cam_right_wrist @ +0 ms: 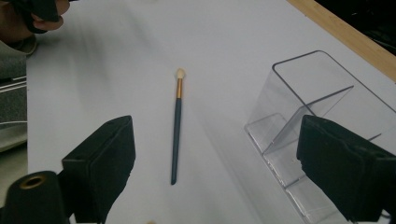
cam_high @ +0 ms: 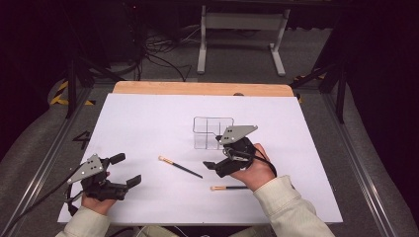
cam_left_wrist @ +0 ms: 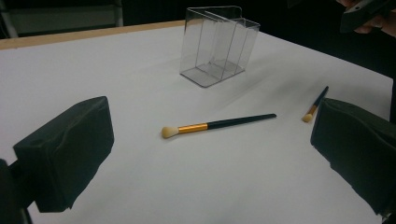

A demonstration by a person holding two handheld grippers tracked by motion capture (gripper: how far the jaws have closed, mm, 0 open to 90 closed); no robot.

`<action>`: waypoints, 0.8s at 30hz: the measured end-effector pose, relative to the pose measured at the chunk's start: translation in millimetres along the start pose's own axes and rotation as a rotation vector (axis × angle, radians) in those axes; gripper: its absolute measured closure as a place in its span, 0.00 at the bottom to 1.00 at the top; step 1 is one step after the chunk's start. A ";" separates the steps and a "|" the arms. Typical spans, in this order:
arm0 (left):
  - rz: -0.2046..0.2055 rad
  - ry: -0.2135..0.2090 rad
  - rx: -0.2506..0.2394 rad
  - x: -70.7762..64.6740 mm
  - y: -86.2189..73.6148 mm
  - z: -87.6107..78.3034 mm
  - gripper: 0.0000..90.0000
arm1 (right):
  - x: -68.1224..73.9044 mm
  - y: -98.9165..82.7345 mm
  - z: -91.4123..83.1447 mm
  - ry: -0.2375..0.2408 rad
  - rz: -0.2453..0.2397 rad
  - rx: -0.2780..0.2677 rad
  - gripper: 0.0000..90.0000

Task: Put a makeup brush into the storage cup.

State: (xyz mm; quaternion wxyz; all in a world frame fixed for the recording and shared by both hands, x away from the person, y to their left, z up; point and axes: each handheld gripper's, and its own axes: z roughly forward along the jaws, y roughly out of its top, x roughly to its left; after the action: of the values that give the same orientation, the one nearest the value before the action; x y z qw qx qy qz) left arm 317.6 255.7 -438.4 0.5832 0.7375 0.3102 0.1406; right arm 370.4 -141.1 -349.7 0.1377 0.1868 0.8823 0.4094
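A dark-handled makeup brush (cam_high: 180, 167) with a gold ferrule and pale tip lies on the white table, left of my right gripper (cam_high: 215, 168). That gripper hovers with its jaws open and empty; in its own view the brush (cam_right_wrist: 177, 126) lies on the table beyond the gap of the gripper (cam_right_wrist: 215, 172). A second brush (cam_high: 229, 187) lies just below my right hand. A clear divided organizer (cam_high: 212, 132) stands upright behind the right gripper. My left gripper (cam_high: 126, 170) rests at the front left, open and empty, facing the first brush (cam_left_wrist: 217, 124) and the organizer (cam_left_wrist: 217, 44).
The white sheet (cam_high: 148, 118) covers the table, with a wooden edge (cam_high: 197, 88) along the far side. Beyond it are a dark floor, cables and a white stand (cam_high: 242, 29). The sheet's front edge runs close to both hands.
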 end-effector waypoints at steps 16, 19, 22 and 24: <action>-0.002 0.009 0.004 1.8 -1.5 -1.7 0.00 | 1.0 26.3 28.5 0.030 -0.005 0.138 0.12; -0.011 0.008 0.001 1.9 -1.3 -0.7 0.00 | 0.9 30.9 35.0 0.036 0.001 0.163 0.14; -0.009 0.006 -0.001 2.4 -0.8 -0.3 0.00 | 1.6 34.1 40.9 0.045 -0.003 0.182 0.16; -0.014 0.005 -0.001 2.5 -0.8 0.1 0.00 | 1.9 35.7 44.7 0.050 -0.001 0.191 0.17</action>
State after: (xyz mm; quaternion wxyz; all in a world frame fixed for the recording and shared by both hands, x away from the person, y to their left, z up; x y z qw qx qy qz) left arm 319.3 257.2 -439.6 0.5838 0.7346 0.3168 0.1384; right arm 394.2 -89.0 -350.2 0.0975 0.1885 0.9206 0.3279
